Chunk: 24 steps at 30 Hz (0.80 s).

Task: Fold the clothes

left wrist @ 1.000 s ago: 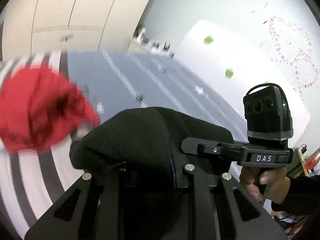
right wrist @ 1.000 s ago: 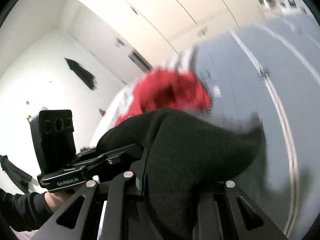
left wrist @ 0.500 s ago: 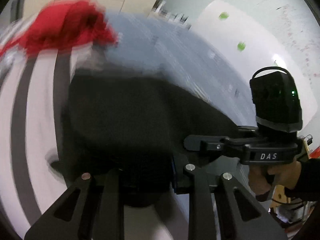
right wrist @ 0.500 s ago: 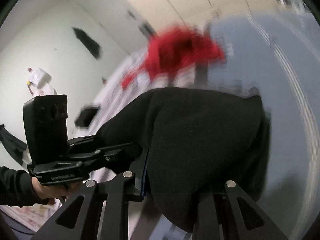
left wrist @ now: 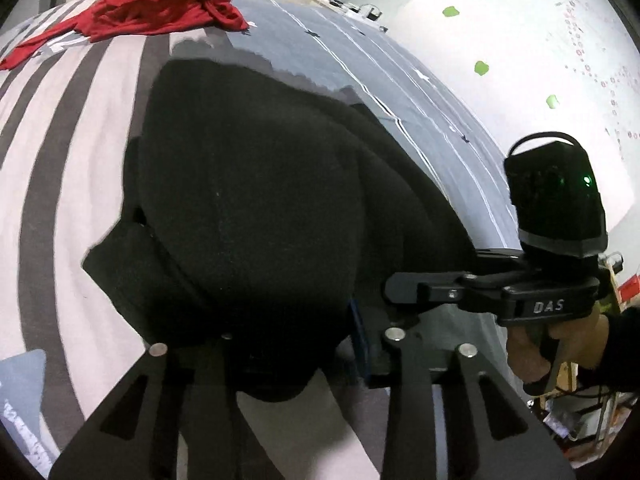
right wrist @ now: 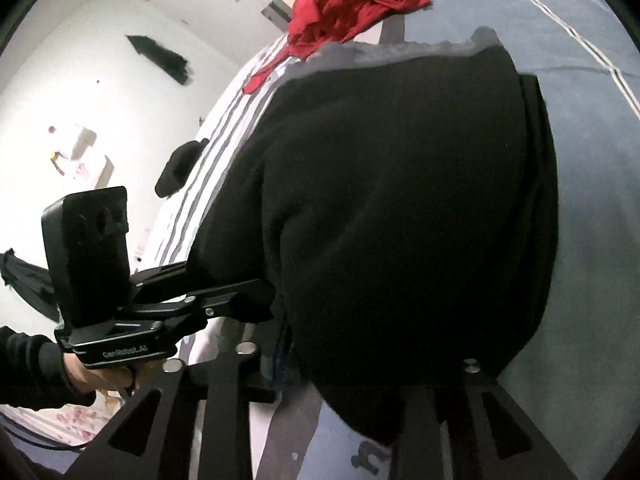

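A black garment (left wrist: 260, 200) lies spread on the bed, with its near edge bunched over both grippers. My left gripper (left wrist: 296, 344) has that cloth between its fingers, which the fabric hides; its jaws are opening. My right gripper (right wrist: 348, 368) also has the black garment (right wrist: 400, 200) between its covered fingers, and its jaws are opening too. Each gripper shows in the other's view, with its tip buried in the cloth. A crumpled red garment (left wrist: 160, 0) sits at the far end of the bed, also in the right wrist view (right wrist: 352, 4).
The bed has a grey-and-white striped cover (left wrist: 60, 140) and a grey-blue sheet (left wrist: 400, 92) beside it. A small dark item (right wrist: 180, 168) lies near the bed's left edge. Black cloth (right wrist: 160, 56) hangs on the white wall. Clutter (left wrist: 580, 420) stands to the right.
Both grippers have come down and forward with the black garment, which now lies spread on the bed. The red garment has shifted toward the top of both views.
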Motion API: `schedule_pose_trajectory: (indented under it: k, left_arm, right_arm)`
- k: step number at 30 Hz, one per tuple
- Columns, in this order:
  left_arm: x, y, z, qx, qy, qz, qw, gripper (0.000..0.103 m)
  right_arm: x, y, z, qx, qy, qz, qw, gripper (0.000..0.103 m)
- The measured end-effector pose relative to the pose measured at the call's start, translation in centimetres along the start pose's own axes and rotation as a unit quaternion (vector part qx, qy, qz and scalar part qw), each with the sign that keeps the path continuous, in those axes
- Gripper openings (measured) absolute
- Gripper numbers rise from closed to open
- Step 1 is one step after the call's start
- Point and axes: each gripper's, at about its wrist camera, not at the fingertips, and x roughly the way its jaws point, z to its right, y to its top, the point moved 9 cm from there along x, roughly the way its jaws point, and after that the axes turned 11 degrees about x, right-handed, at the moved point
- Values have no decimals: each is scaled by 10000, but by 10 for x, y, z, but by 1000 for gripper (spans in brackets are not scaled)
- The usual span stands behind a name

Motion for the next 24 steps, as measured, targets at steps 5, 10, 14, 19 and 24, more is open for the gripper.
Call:
schedule_pose_trajectory:
  k: [5,10,14,19,24]
  left_arm:
    - [-12,3,-1,-200,52,-42,9998,38]
    - [-17,4,-11,-756,127,196,9969,54]
    - [-17,12,-13,-973,150,470,9940,53]
    - [-13,19,0,-288,522,409,9974,21]
    - [-60,15,11,-141,476,631,9968,14]
  right_arm:
    - [-20,13,-1,287,170,47,9994,35]
    - [-34,16,19,740,297,245,9965,50]
    - [-33,22,16,852,625,235,9941,50]
    - [-23,21,8,384,413,120,9983,24]
    - [-52,10,2,-62,541,34,9985,18]
